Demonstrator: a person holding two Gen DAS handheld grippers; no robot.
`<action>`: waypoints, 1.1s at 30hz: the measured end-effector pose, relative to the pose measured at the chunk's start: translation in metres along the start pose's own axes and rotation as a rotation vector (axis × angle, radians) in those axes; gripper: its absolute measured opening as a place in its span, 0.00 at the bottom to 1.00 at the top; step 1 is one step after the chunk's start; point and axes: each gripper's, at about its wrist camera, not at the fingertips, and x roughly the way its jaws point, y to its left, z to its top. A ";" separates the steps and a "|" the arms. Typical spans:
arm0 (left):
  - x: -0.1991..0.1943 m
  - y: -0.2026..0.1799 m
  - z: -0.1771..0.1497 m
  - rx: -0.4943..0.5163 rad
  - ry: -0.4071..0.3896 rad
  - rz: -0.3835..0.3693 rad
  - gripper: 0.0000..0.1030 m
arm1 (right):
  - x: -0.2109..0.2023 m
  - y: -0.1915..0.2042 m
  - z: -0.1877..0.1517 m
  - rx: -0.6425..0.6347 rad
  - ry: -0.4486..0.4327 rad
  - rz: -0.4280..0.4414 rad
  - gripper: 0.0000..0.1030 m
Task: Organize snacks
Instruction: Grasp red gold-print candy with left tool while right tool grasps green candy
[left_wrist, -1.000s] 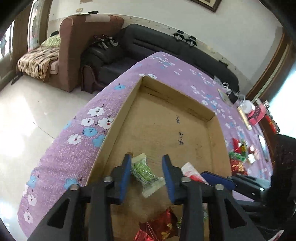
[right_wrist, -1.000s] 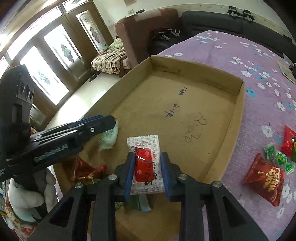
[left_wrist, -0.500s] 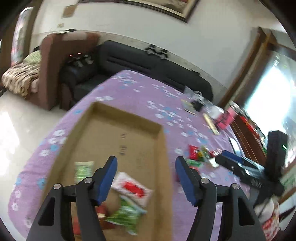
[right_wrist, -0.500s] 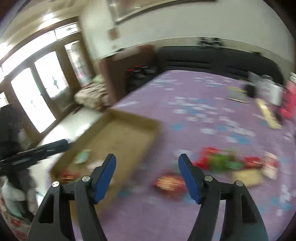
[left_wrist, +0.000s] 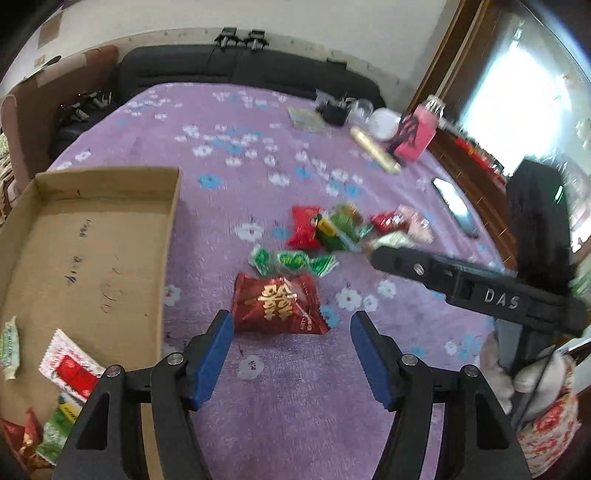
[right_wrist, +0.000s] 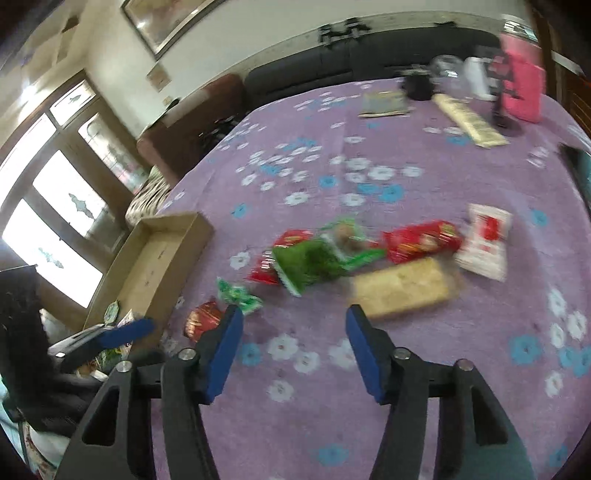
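Left wrist — left gripper (left_wrist: 291, 325) tilted tableward

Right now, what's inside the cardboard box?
The box holds a white-and-red packet, a pale green sweet and red and green wrappers in its near corner. The left gripper's arm covers part of that corner.

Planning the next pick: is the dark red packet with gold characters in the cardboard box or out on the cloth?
Out: the dark red packet lies on the purple cloth, beside the cardboard box.
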 end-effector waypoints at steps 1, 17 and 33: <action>0.002 -0.002 -0.001 0.003 -0.001 0.011 0.67 | 0.007 0.007 0.004 -0.028 0.012 0.006 0.49; 0.005 -0.005 -0.008 0.042 0.014 0.032 0.67 | 0.061 0.038 0.002 -0.201 0.121 -0.090 0.18; 0.038 -0.028 0.003 0.188 -0.029 0.177 0.45 | 0.007 -0.007 -0.021 -0.077 0.059 -0.038 0.18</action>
